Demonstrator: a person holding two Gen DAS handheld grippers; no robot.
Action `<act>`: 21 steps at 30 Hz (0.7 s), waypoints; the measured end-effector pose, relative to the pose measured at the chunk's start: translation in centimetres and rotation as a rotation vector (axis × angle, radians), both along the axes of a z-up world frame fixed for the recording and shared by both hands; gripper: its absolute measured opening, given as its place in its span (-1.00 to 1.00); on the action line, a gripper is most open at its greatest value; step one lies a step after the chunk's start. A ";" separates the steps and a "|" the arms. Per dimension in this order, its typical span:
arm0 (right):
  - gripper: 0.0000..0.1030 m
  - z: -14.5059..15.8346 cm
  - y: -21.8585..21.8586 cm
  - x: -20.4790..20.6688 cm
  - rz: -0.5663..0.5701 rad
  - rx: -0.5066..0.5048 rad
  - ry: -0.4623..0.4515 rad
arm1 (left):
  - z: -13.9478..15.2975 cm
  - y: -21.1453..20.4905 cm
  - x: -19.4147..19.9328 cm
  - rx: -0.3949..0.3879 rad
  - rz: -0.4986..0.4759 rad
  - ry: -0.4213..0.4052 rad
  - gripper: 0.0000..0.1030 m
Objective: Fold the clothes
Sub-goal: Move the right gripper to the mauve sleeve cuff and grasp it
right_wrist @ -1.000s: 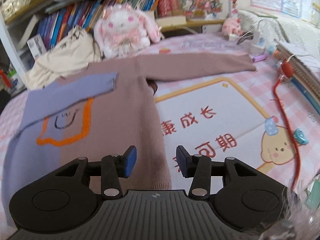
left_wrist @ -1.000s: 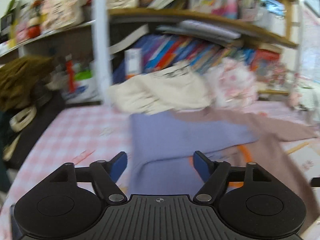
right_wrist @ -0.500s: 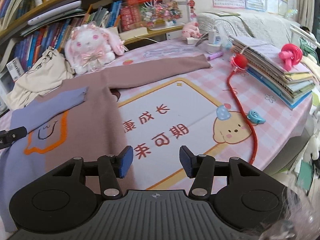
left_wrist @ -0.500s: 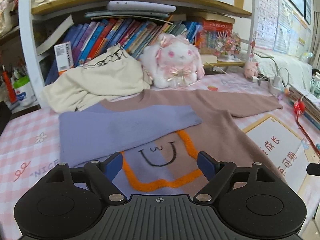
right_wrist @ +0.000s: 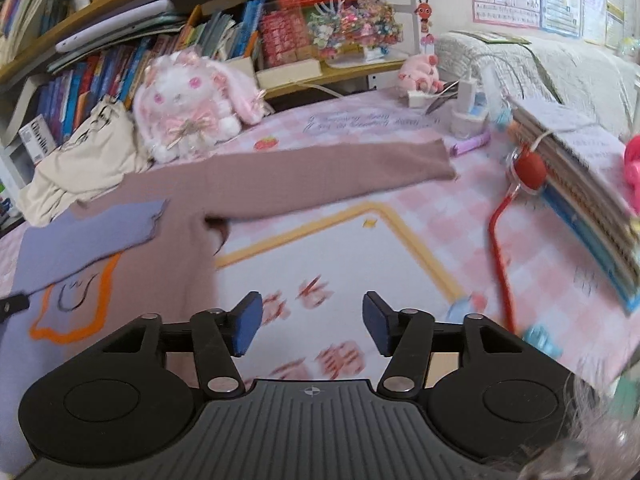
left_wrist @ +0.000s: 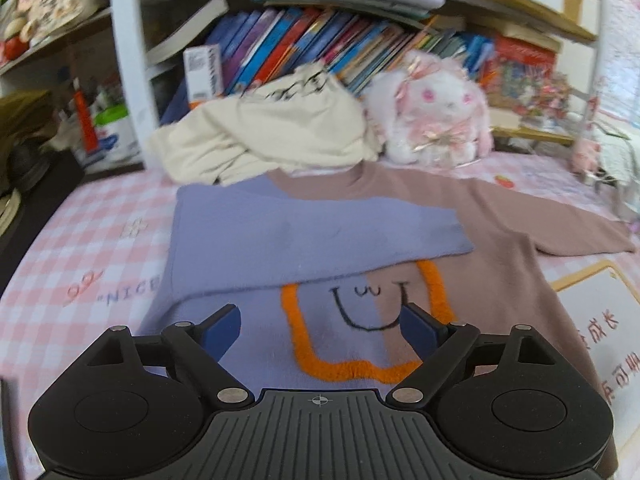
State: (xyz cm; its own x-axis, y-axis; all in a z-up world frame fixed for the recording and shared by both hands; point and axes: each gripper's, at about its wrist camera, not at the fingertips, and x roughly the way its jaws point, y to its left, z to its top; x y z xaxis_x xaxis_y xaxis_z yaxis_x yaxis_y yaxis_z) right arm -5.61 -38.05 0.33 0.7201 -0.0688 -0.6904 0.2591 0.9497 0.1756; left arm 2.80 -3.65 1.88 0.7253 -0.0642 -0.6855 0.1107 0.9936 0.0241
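Note:
A purple and mauve sweater [left_wrist: 500, 280] with an orange-outlined smiley lies flat on the pink checked table. Its purple sleeve [left_wrist: 304, 236] is folded across the chest. Its mauve sleeve [right_wrist: 320, 172] stretches out straight to the right. My left gripper [left_wrist: 320, 330] is open and empty above the sweater's lower front. My right gripper [right_wrist: 312, 324] is open and empty above the white mat [right_wrist: 332, 256], to the right of the sweater's body [right_wrist: 160, 256].
A cream garment [left_wrist: 272, 136] and a pink plush rabbit [left_wrist: 436, 120] lie at the back by the bookshelf. A stack of books [right_wrist: 580, 184], a red cord [right_wrist: 500, 248] and a charger [right_wrist: 466, 108] lie at the right.
The left gripper has swung to face the sweater front and drawn closer to it. The right gripper has moved right, off the sweater body and over the white mat.

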 end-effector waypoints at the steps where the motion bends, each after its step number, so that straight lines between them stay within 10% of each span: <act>1: 0.06 -0.1 -0.9 0.4 -0.002 0.006 0.000 | -0.3 -0.3 0.0 0.004 0.017 0.017 0.74; 21: 0.06 -3.2 -16.3 13.5 -0.066 0.040 0.105 | -2.7 -5.7 -3.3 0.146 0.185 0.157 0.74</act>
